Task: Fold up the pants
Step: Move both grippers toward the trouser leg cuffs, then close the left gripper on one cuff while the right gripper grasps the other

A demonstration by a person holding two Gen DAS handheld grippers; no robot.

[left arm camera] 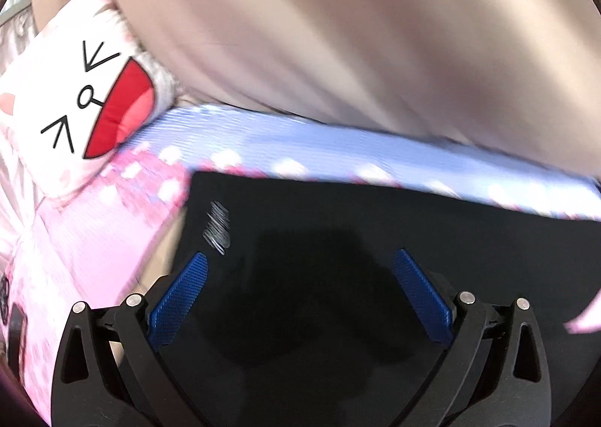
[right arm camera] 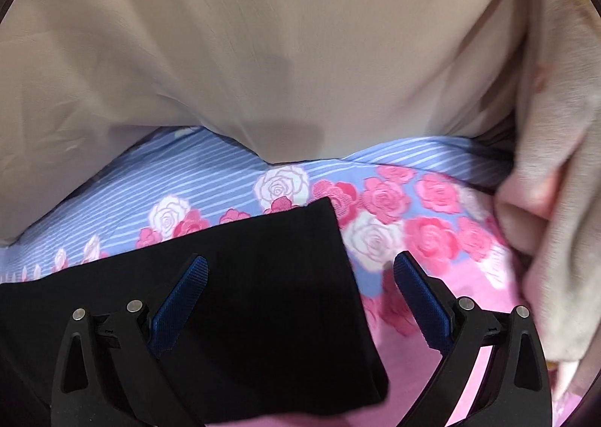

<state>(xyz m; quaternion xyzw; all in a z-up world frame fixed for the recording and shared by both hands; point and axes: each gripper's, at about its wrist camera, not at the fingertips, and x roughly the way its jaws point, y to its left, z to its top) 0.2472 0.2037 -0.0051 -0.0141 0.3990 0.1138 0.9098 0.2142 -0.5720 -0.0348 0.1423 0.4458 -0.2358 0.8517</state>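
Left wrist view, lowest in the frame: the left gripper (left arm camera: 300, 299) has its blue ribbed pads spread wide, holding nothing, over the black, smooth-knit folded pants (left arm camera: 375, 239), which fill the lower middle and carry a small white scribble mark (left arm camera: 218, 229). Right wrist view, likewise: the right gripper (right arm camera: 300, 299) is also spread apart and empty, its left pad above the black cloth, its right pad above the bedsheet with pink and white roses on blue stripes (right arm camera: 394, 201). The pants' corner points toward the upper middle there. Farther up, beige draped fabric (right arm camera: 263, 51) fills both views, and a white cartoon-face pillow with a red mouth (left arm camera: 94, 107) sits at the left wrist view's left. The risk, as I judge it: a pad catching only the top layer (the fabric looks slippery) would drag the fold open.
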